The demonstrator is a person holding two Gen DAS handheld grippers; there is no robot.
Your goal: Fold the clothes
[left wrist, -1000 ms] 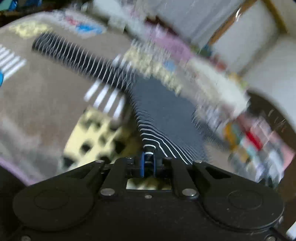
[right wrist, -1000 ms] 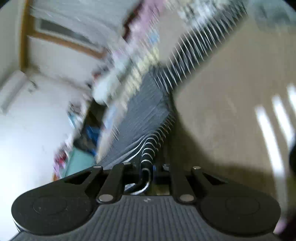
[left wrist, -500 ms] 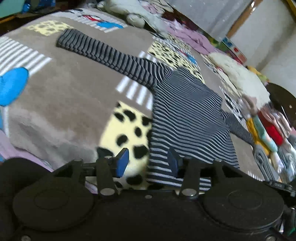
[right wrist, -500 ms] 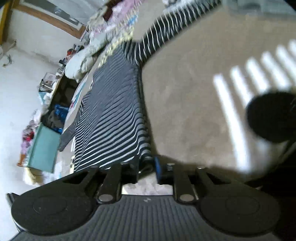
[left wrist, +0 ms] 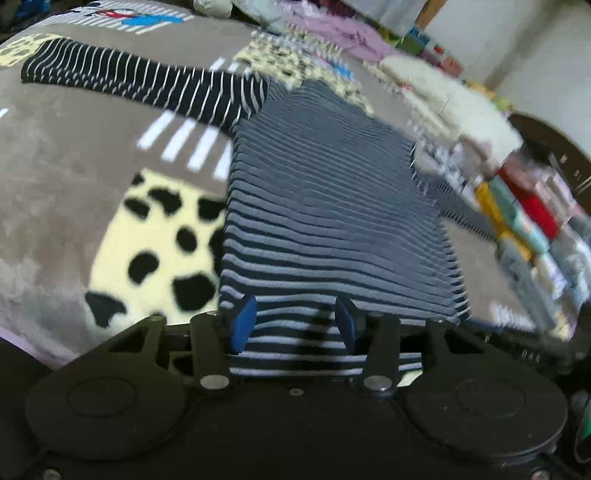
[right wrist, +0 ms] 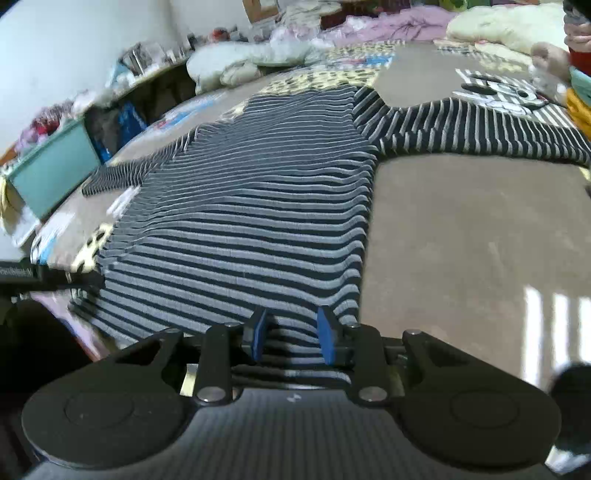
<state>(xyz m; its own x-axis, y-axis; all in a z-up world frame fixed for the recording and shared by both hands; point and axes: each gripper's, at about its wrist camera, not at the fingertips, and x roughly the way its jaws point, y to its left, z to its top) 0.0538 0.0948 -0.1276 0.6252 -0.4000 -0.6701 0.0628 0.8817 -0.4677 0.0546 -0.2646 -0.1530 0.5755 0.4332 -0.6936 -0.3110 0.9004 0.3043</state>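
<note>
Striped shirt (left wrist: pixel 325 206) now flat on blanket (left wrist: pixel 74 177), released; left hand-held gripper (left wrist: pixel 295 325) open, right hand-held gripper (right wrist: pixel 293 338) opening, unclamped.

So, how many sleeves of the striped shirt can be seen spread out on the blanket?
2. One sleeve stretches out to the right of the striped shirt; the other sleeve lies on its left side, toward the blanket's edge.

So the bed has a brown blanket (left wrist: pixel 66 158) with patches on it, a yellow one with black spots, white bars, some cartoon prints at the far end. A striped top (left wrist: pixel 325 206) lies flat on it, hem near, sleeves out left and right. Far off, pale bedding (right wrist: pixel 229 66) and pink cloth (right wrist: pixel 399 26) are heaped on it too.
</note>
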